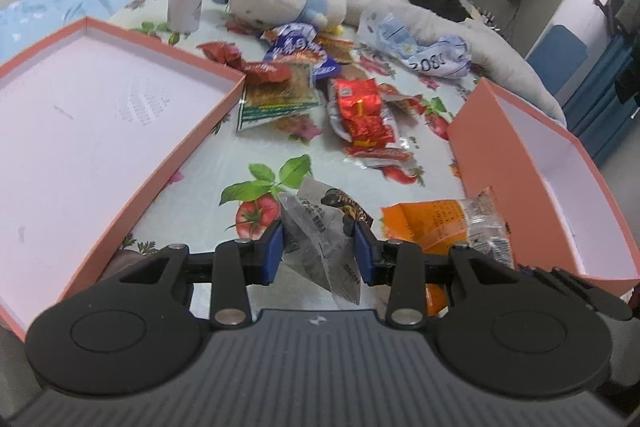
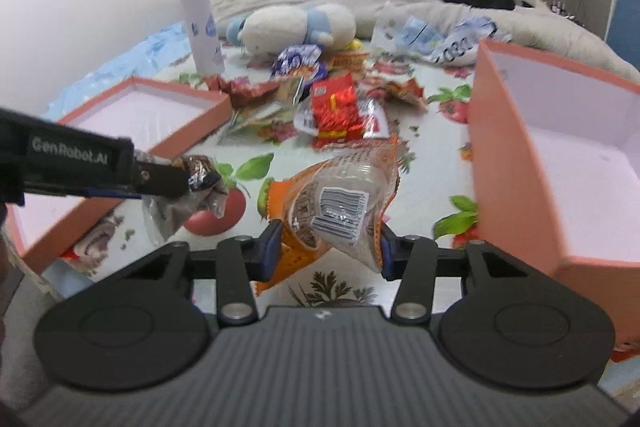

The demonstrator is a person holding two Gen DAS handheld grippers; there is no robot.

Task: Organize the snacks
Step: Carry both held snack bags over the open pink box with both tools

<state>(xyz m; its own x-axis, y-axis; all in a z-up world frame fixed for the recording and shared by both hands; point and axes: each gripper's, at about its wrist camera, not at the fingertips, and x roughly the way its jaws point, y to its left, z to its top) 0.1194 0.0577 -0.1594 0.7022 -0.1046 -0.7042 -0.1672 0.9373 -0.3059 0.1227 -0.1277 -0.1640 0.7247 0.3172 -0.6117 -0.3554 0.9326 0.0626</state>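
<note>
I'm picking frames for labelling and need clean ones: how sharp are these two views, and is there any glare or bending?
Left wrist view: mostly sharp; the grey snack packet in the left gripper is readable, and fisheye bends the shallow pink lid. Right wrist view: softer, motion smear across the red snack pile and the deep pink box; mild glare on the orange packet in the right gripper.

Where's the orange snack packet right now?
The orange packet is between the right gripper's pads, lifted beside the deep pink box on its right.
</note>
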